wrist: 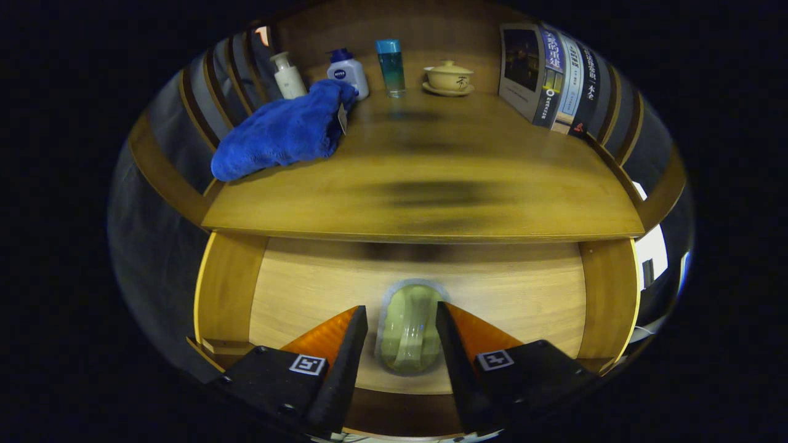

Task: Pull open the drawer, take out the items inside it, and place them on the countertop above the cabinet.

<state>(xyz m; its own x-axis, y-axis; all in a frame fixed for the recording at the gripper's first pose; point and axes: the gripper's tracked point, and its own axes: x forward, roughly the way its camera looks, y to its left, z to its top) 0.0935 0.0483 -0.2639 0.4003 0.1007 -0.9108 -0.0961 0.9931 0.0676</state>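
A: Risk? The gripper [401,335] straddles the drawer handle [409,332]; the fingers sit either side of it at a narrow gap, and I can't tell whether both are touching. A loose or off-centre bite could slip off on the pull.

B: Drawer [418,289] looks shut, pale wood front under the countertop [431,184]. Handle is a glossy greenish recessed loop. Contents hidden.

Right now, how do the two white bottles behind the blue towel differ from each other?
The slim white bottle is narrow with a pale cap; the squat white bottle is wider with a dark blue cap and a blue logo patch. The slim one stands clear of the blue towel; the towel hides the squat one's base. Both stand upright at the back of the countertop. The gripper straddles the drawer handle, not visibly clamped.
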